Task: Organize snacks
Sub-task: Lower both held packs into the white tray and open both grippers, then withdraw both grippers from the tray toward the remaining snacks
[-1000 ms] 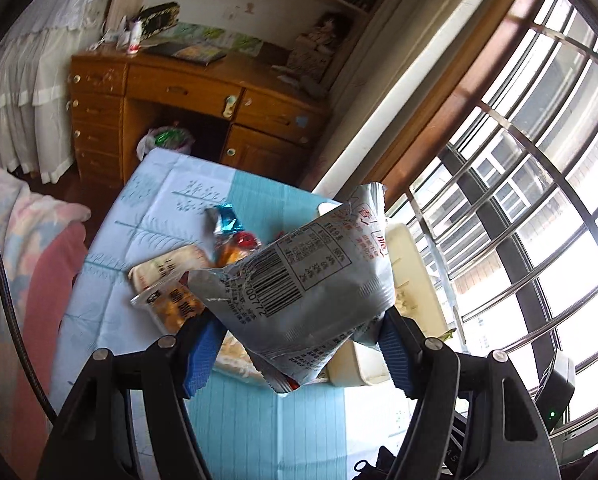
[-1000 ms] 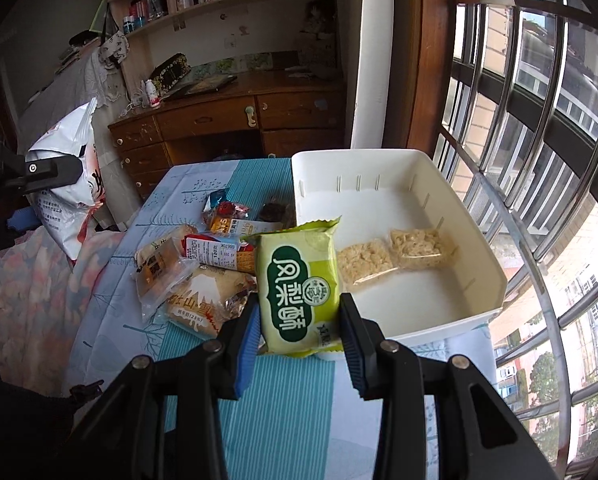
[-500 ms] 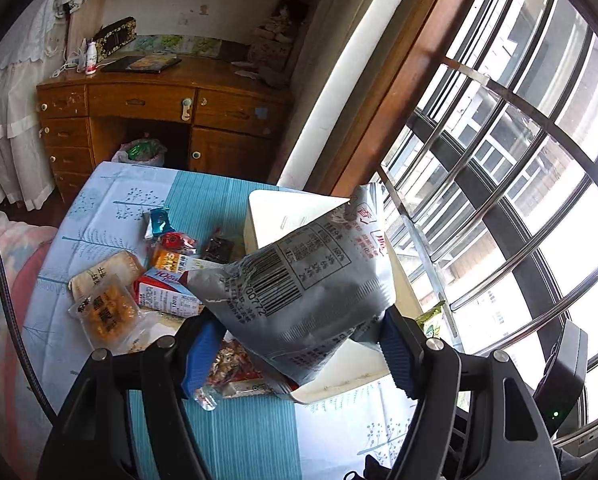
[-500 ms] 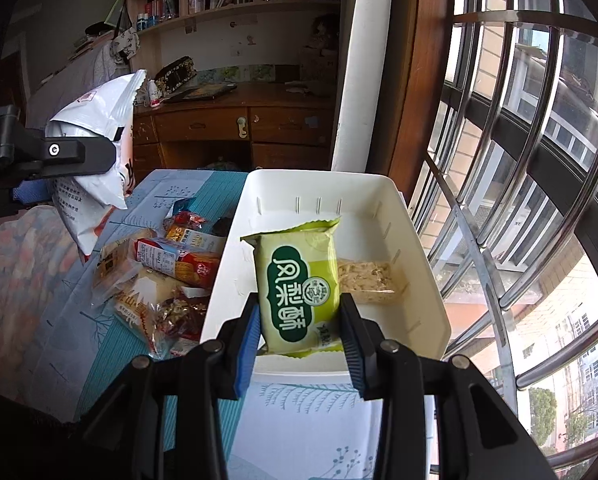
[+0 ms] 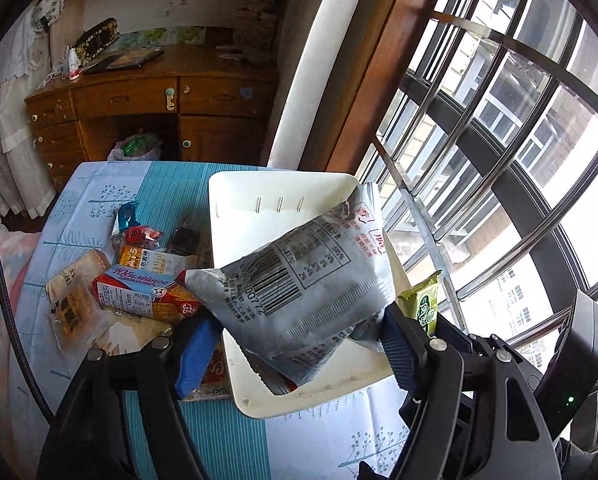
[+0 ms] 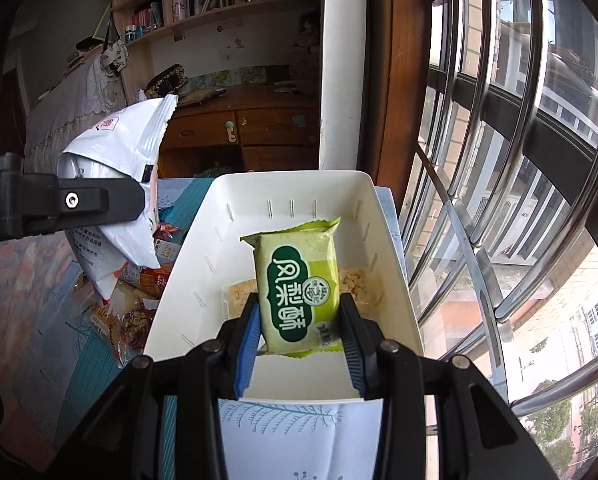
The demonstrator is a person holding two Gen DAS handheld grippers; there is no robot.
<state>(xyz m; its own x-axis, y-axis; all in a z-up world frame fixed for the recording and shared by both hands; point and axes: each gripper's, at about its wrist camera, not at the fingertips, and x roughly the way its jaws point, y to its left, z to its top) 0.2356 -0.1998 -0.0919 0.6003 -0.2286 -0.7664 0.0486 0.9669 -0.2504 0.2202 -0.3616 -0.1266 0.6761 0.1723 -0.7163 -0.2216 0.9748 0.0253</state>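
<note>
A white bin [image 5: 259, 188] stands on the blue tablecloth by the window. My left gripper [image 5: 297, 320] holds a silver snack bag [image 5: 299, 280] in the air over the bin's near half; its jaws are opening, with the bag still between the pads. My right gripper [image 6: 299, 304] is shut on a green snack packet [image 6: 299, 276], upright above the bin [image 6: 291, 188]. The green packet [image 5: 423, 304] also shows at the right in the left wrist view. The silver bag [image 6: 119, 152] hangs at the left of the right wrist view.
Several loose snacks lie left of the bin, among them a red and blue box [image 5: 139, 292] and a clear-wrapped cake [image 5: 71, 312]. Two crumbly bars [image 6: 239, 292] lie inside the bin. Window bars [image 6: 479, 200] run close on the right. A wooden desk [image 5: 139, 100] stands beyond the table.
Both grippers have moved to the right with their snacks, from over the loose pile to above the white bin. The silver bag sits lower between the left pads.
</note>
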